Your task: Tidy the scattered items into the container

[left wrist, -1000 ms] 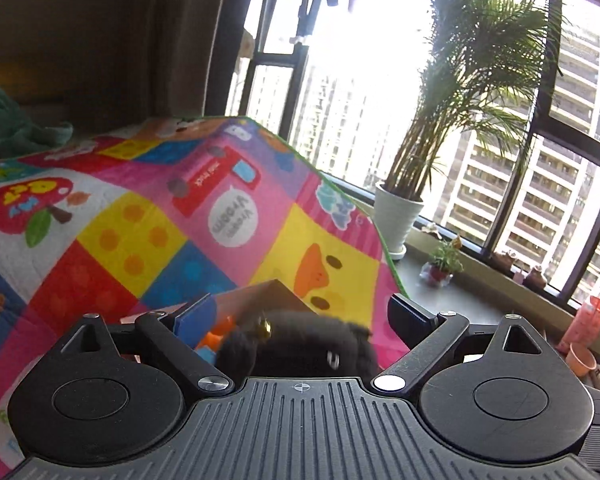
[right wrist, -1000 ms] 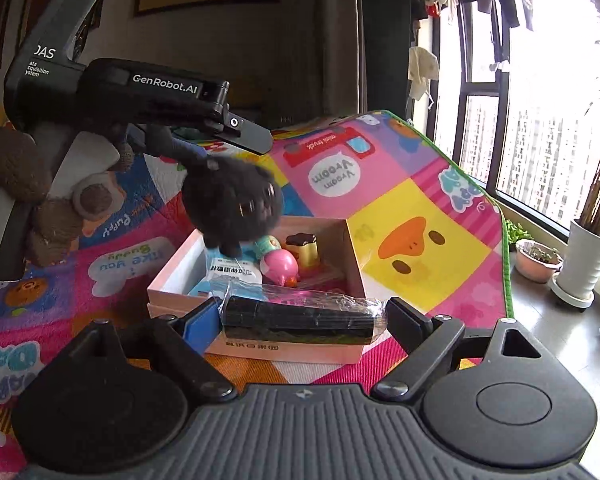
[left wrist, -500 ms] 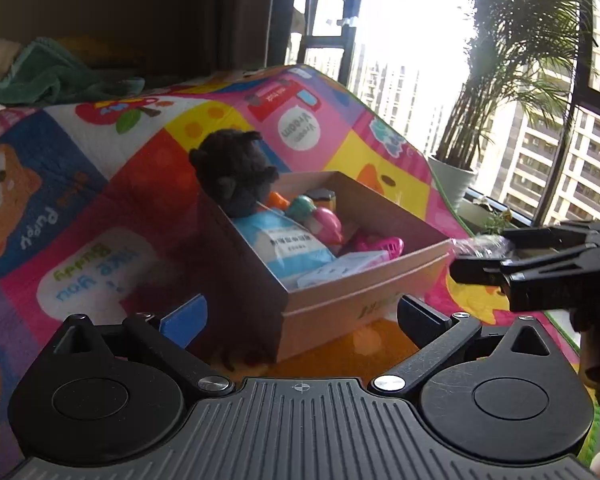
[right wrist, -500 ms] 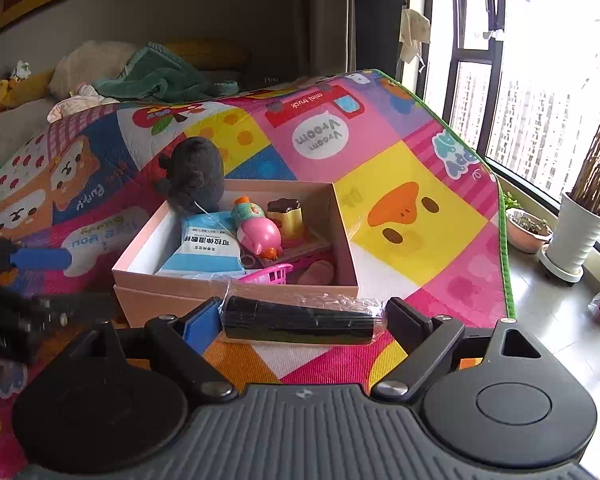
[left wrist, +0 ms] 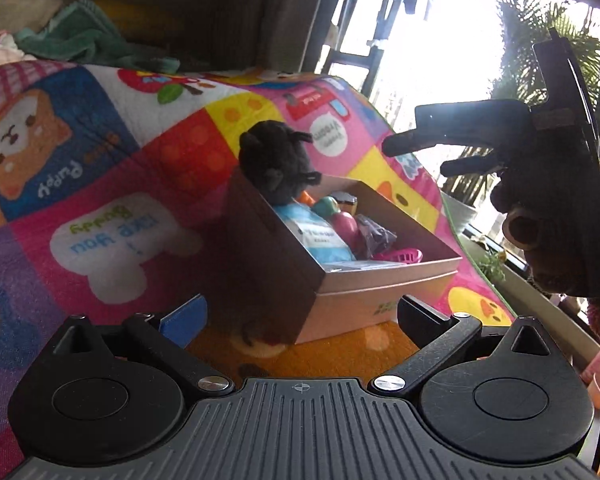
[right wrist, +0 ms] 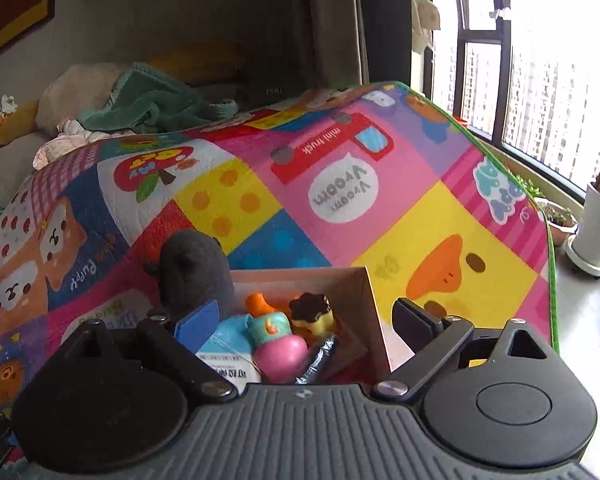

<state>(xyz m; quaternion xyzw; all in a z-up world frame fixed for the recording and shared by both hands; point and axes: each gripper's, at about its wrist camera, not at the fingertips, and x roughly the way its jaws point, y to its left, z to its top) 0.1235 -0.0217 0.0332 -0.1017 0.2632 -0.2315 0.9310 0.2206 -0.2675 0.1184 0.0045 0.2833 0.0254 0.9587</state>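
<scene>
Cardboard box [left wrist: 384, 280] sits on the colourful play mat [left wrist: 112, 184]. A black plush toy [left wrist: 278, 168] leans in the box's far corner, beside a blue packet [left wrist: 320, 236], a pink egg toy [right wrist: 280, 354] and a dark wrapped roll [right wrist: 320, 354]. Left gripper [left wrist: 300, 320] hangs low in front of the box, jaws wide, nothing between them. Right gripper [right wrist: 304, 320] hovers over the box; its jaws have just been opening and stand wide, holding nothing, with the roll lying below them.

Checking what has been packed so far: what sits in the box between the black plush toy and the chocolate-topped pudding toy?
In the right wrist view, a teal and orange toy sits between the black plush toy and the pudding toy.
</scene>
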